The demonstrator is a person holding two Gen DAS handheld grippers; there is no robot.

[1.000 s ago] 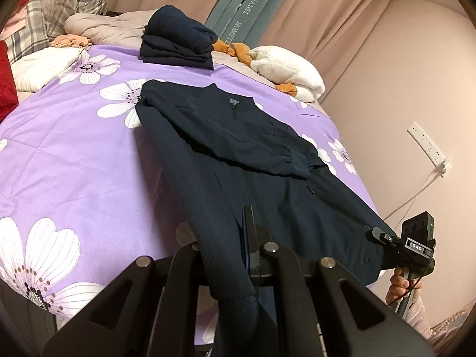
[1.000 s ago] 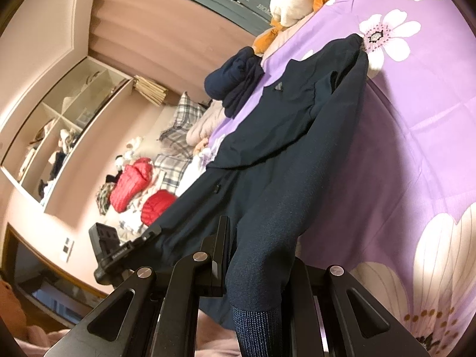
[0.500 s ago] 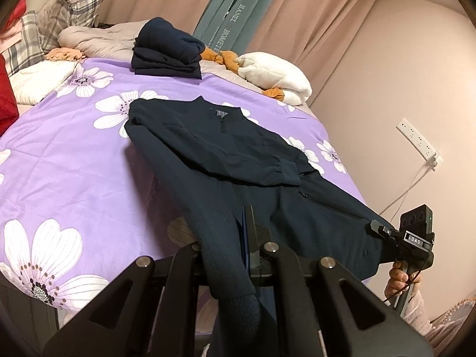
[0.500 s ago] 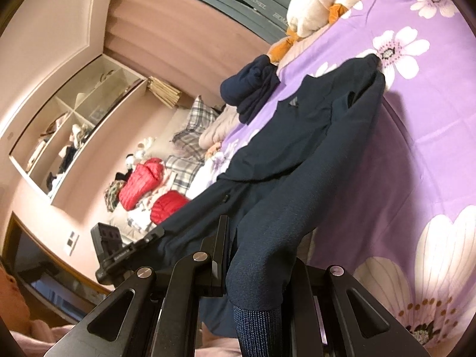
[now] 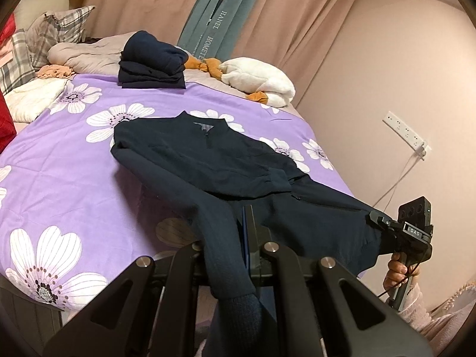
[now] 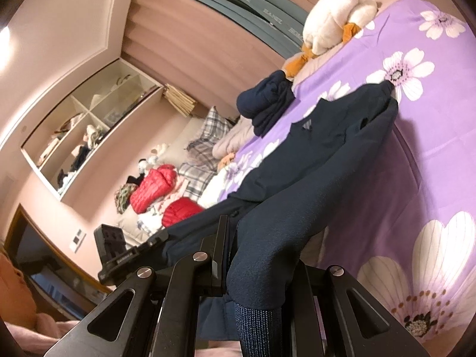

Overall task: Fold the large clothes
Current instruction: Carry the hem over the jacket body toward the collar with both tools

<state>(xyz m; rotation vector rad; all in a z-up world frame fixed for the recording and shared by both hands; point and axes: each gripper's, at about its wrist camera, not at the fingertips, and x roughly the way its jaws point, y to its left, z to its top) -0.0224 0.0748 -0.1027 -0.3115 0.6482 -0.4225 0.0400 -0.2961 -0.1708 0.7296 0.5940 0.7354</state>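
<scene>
A navy jacket (image 5: 208,160) lies collar-up on the purple flowered bed cover (image 5: 59,178), its lower end lifted off the bed's near edge. My left gripper (image 5: 235,238) is shut on one bottom corner, and a ribbed cuff hangs below the jaws. At the right of the left wrist view, my right gripper (image 5: 383,223) is shut on the other corner, held by a hand (image 5: 398,270). The right wrist view shows the jacket (image 6: 312,154) stretched from the right gripper (image 6: 255,255) across to the left gripper (image 6: 154,242).
A pile of folded navy clothes (image 5: 151,62) and a white plush toy (image 5: 258,80) sit at the bed's far end, with plaid pillows (image 5: 56,35) beside them. A wall with a power strip (image 5: 407,132) runs along the bed's right side. Red puffy jackets (image 6: 154,184) lie beyond the bed.
Both grippers have risen and drawn back from the bed, keeping their grip. The jacket's lower end has come up with them, and more of the bed cover shows.
</scene>
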